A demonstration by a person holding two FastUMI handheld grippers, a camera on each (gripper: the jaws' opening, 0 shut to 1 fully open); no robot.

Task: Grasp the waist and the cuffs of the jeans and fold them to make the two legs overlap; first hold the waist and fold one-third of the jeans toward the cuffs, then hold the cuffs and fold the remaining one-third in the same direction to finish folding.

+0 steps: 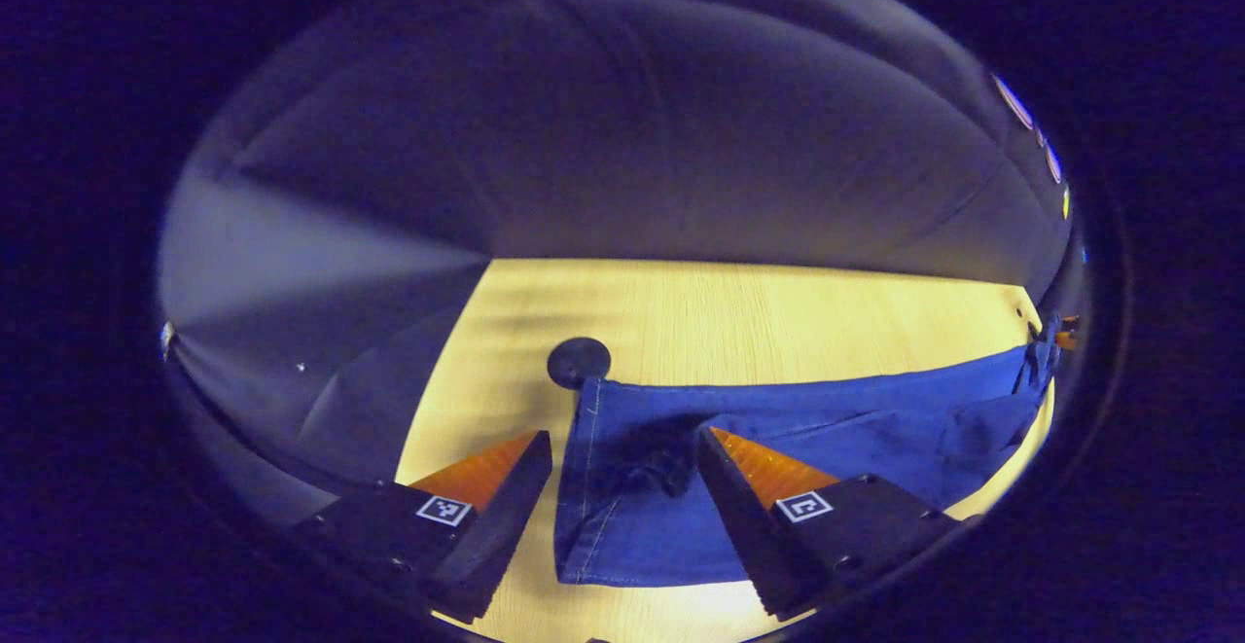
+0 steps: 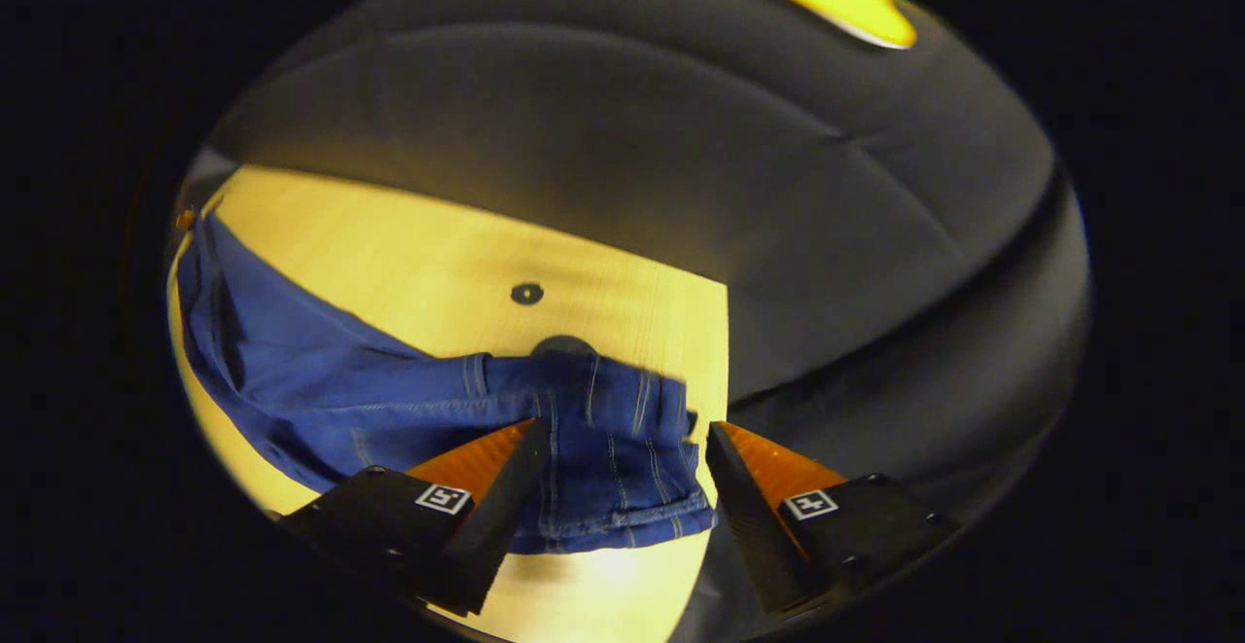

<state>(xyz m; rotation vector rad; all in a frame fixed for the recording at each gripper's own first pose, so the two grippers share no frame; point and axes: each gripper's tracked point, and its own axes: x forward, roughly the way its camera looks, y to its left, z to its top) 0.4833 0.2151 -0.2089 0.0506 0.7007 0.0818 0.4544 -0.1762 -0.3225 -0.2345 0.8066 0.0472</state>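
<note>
**Jeans lying flat, both grippers hovering wide at either end**

The jeans (image 1: 778,439) are lying stretched out across a pale wooden table (image 1: 739,312), which is glowing yellow under the booth's light. In the left gripper view the cuff end is sitting nearest, its stitched hem running down the left edge of the cloth, and the legs are trailing away to the right toward the far end of the table. The left gripper (image 1: 622,512) is hanging just above that cuff end with its jaws spread wide and nothing between them being pressed; whether a finger is touching the denim, I cannot tell. A small dark round disc (image 1: 579,362) is sitting on the table just beyond the cuff corner.

In the right gripper view the waist end is lying close, with belt loops and seams showing, and it is reaching almost to the table's right edge. The right gripper (image 2: 627,492) is poised over the waistband, its jaws likewise gaping and clamping nothing. A small dark ring mark (image 2: 526,293) is showing on the bare wood farther off.

Black cloth (image 1: 603,137) is draping the booth all round the table, creased and hanging in folds.
</note>
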